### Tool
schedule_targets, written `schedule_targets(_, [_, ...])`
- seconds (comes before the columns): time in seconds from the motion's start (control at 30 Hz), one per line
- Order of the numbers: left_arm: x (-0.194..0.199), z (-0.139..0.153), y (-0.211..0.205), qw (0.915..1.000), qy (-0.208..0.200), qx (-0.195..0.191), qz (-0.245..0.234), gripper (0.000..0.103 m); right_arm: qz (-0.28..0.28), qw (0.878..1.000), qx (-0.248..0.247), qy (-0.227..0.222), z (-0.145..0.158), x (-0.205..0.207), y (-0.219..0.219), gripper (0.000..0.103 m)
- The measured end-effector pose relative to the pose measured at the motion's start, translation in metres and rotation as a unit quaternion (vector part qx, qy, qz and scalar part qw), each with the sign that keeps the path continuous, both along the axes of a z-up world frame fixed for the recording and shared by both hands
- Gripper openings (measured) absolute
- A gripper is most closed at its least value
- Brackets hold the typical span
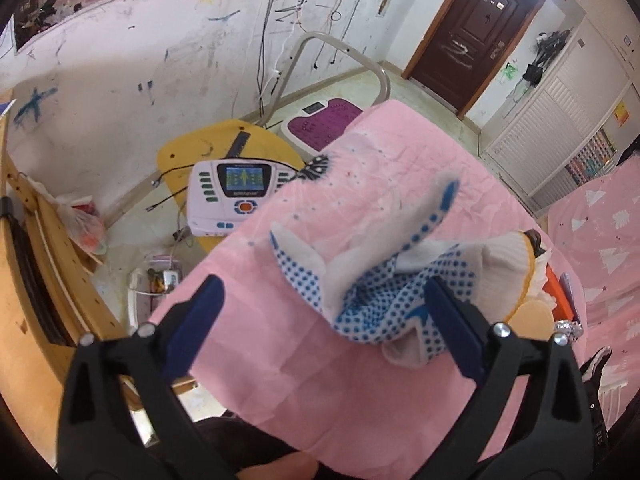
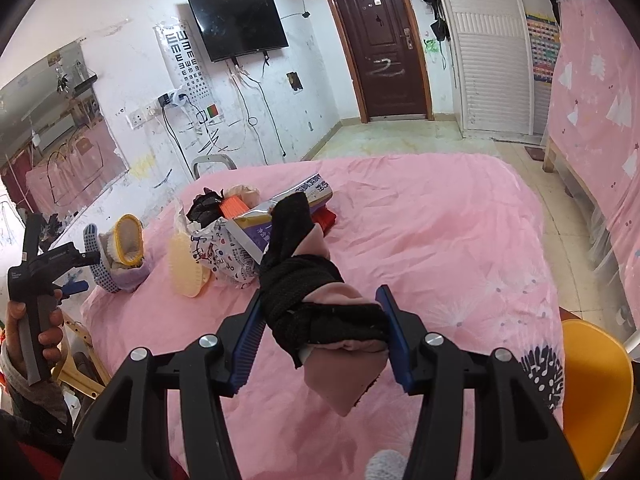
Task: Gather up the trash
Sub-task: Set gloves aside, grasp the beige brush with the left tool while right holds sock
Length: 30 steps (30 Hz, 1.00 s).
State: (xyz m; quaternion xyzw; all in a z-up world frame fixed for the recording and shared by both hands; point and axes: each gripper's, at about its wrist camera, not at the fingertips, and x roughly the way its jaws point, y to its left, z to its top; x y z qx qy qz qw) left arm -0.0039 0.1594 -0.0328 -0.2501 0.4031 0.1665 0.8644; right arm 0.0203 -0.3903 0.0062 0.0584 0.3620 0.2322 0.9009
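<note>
Several pieces of trash lie in a loose heap on the pink bedspread (image 2: 420,216) ahead of us: a white glove with blue dots (image 1: 384,280), a yellow-cuffed glove (image 2: 126,240), a pale yellow sponge-like pad (image 2: 186,264), a patterned plastic bag (image 2: 224,248), a silvery purple packet (image 2: 280,208), something orange (image 2: 232,206) and a crumpled black scrap (image 2: 204,206). Our left gripper (image 1: 320,300) hovers over the dotted glove with its jaws spread wide, no pad pressing on the fabric; the glove looks blurred, and we cannot tell whether it rests on the cover or hangs just above it. Our right gripper (image 2: 320,316) is clamped on a pink cloth wrapped with a black strap (image 2: 320,312), held above the bed, near its front edge. Across the heap, in the right wrist view, a hand (image 2: 36,332) grasps the left tool's handle. The bedspread is wrinkled, printed with dandelion shapes. Beyond it the room has a scribbled white wall (image 2: 132,52) carrying a dark television (image 2: 238,26) and an eye chart (image 2: 188,64), a brown door (image 2: 380,40), a white louvred cabinet (image 2: 496,72) and pale floor tiles (image 2: 400,136). Beside the bed stands a yellow stool (image 1: 200,148) bearing a white device with a lit screen (image 1: 236,196), and a purple foot platform (image 1: 320,124) sits on the floor.
</note>
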Motion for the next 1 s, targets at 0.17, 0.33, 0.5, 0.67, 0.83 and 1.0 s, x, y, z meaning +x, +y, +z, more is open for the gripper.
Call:
schedule_targets(0.17, [-0.015, 0.030, -0.028, 0.9972, -0.046, 0.043, -0.040, 0.096, -0.009, 1.000, 0.002, -0.002, 0.001, -0.001, -0.006, 0.045])
schedule_targets(0.33, [-0.004, 0.039, -0.092, 0.9770, -0.068, 0.042, -0.198, 0.096, -0.014, 1.000, 0.002, -0.001, 0.000, -0.001, -0.010, 0.045])
schedule_targets(0.5, [0.018, 0.029, -0.153, 0.9471, -0.070, 0.109, -0.294, 0.090, -0.018, 1.000, 0.001, -0.003, 0.001, -0.001, -0.014, 0.045])
schedule_targets(0.67, [0.062, 0.003, -0.194, 0.9266, -0.027, 0.136, -0.350, 0.090, -0.025, 1.000, -0.002, -0.007, 0.003, -0.002, -0.020, 0.045])
schedule_targets(0.83, [0.081, -0.011, -0.213, 0.9182, -0.009, 0.149, -0.367, 0.097, -0.036, 0.999, -0.002, -0.002, 0.000, 0.002, -0.030, 0.045])
schedule_targets(1.0, [0.100, -0.028, -0.208, 0.9253, 0.015, 0.114, -0.361, 0.095, -0.039, 0.999, -0.003, 0.004, -0.005, 0.007, -0.037, 0.045])
